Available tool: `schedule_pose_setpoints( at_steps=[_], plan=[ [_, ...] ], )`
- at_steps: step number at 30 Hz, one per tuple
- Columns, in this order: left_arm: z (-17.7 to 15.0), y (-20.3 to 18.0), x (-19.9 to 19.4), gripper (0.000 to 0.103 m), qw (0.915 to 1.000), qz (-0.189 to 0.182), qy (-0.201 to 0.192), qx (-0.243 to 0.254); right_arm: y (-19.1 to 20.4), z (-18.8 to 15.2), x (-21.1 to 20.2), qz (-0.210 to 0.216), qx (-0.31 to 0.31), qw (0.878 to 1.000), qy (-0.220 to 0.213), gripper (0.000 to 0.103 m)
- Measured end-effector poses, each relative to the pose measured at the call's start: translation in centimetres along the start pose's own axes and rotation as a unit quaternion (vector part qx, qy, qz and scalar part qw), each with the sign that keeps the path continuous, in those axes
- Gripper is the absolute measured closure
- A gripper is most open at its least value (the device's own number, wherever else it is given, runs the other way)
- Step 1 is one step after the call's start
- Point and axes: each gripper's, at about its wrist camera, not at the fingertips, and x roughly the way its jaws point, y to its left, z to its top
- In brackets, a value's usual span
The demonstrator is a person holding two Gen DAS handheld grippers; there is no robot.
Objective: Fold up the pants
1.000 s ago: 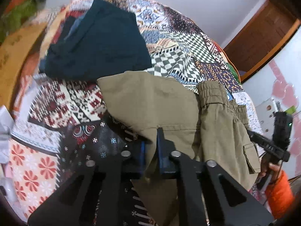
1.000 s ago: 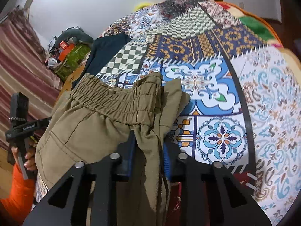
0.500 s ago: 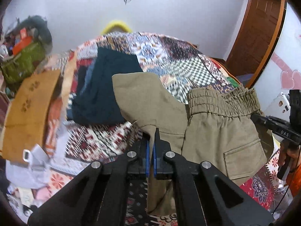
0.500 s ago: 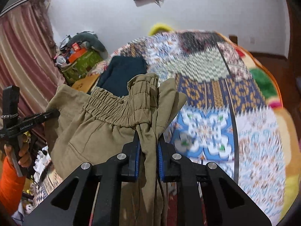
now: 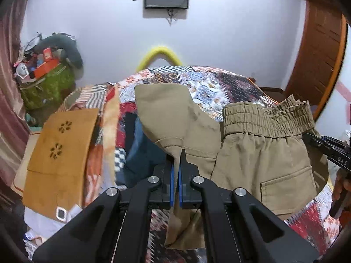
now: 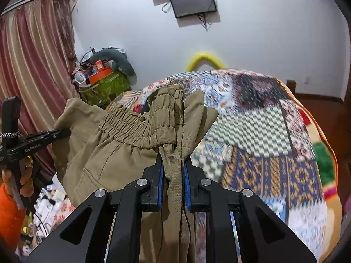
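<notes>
The khaki pants (image 5: 263, 153) hang in the air above the patchwork bed (image 5: 219, 81). My left gripper (image 5: 176, 160) is shut on a thin fold of the khaki fabric. My right gripper (image 6: 173, 164) is shut on a thick bunch of the pants (image 6: 122, 149) just below the elastic waistband (image 6: 136, 129). The waistband also shows in the left wrist view (image 5: 265, 118), with a patch pocket (image 5: 287, 188) below it. The lower cloth hangs down behind both grippers, hidden. Each view shows the other gripper at the pants' far edge, the right one (image 5: 329, 153) and the left one (image 6: 39, 140).
A dark blue garment (image 5: 142, 153) lies on the bed under the pants. An orange-brown cloth (image 5: 59, 153) drapes at the left. A green bag of clutter (image 6: 103, 85) stands by the curtain (image 6: 28, 65). A wooden door (image 5: 318, 54) is at the right. The bedspread stretches right (image 6: 274, 142).
Both grippers have lifted the pants off the bed and tilted up, so the wall and screen came into view. The pants went from lying on the quilt to hanging.
</notes>
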Motion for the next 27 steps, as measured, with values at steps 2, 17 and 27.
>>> schedule_pose_setpoints(
  at_steps=[2, 17, 27],
  plan=[
    [0.8, 1.2, 1.3, 0.101, 0.9998, 0.018, 0.001, -0.003, 0.4, 0.8, 1.2, 0.002, -0.003, 1.0, -0.001, 0.09],
    [1.1, 7.7, 14.1, 0.101, 0.9946, 0.074, 0.06, -0.043, 1.6, 1.5, 15.3, 0.004, 0.013, 0.998, 0.061, 0.09],
    [-2.2, 10.4, 20.1, 0.096, 0.9862, 0.086, 0.117, -0.08, 0.2, -0.4, 19.8, -0.019, -0.002, 0.994, 0.111, 0.086]
  ],
)
